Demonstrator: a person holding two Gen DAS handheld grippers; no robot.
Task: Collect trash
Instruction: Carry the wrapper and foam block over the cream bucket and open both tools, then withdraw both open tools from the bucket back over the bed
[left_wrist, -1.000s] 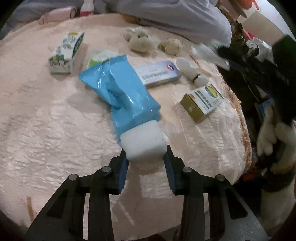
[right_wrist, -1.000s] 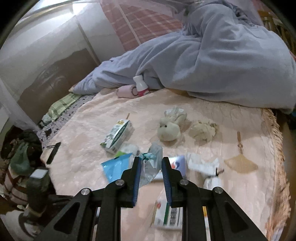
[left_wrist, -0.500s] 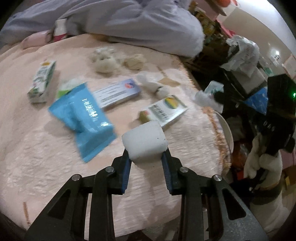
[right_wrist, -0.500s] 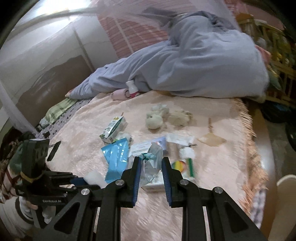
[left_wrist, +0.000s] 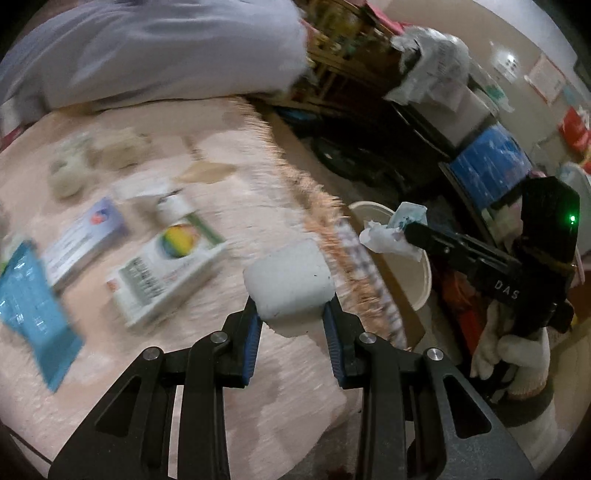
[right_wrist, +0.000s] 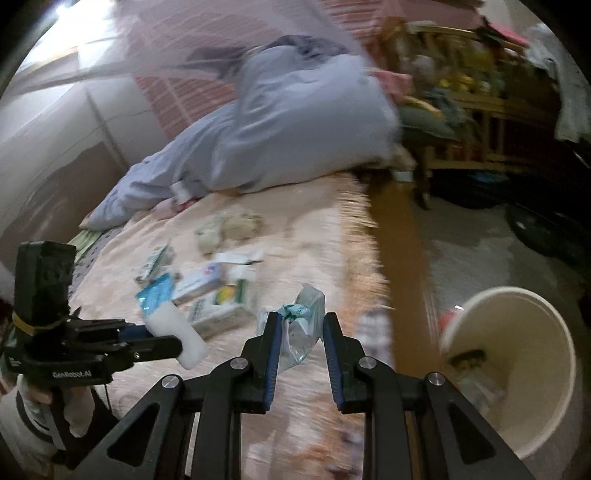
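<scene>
Left gripper (left_wrist: 291, 317) clamped on a white, soft-edged rectangular block (left_wrist: 290, 286), seemingly foam or tissue, held above the fringed edge of the pink quilted bedspread (left_wrist: 207, 387). Right gripper (right_wrist: 301, 334) closed on a crumpled clear plastic wrapper with teal print (right_wrist: 300, 325); noted only a loose pinch, most of the wrapper standing above the pads. Cream round waste bin (right_wrist: 532, 373) standing on the floor beside the bed, open-topped, some rubbish already inside.

Risks noted:
- Wrapper thin and slippery; likely to slip free short of the bin if swung quickly.
- Light wrapper apt to drift on release; drop from well above the rim liable to miss.
- Two grippers converging on one opening; collision or knocked rim possible, tipping the bin.
- Block wider than the jaw gap; squeezed grip liable to spring it sideways on opening.
- Strong motion blur in both views; aim hard to judge.

Remaining on the bedspread: white printed cartons (left_wrist: 162, 273), blue plastic pouch (left_wrist: 33, 306), crumpled tissues (right_wrist: 229, 225).
</scene>
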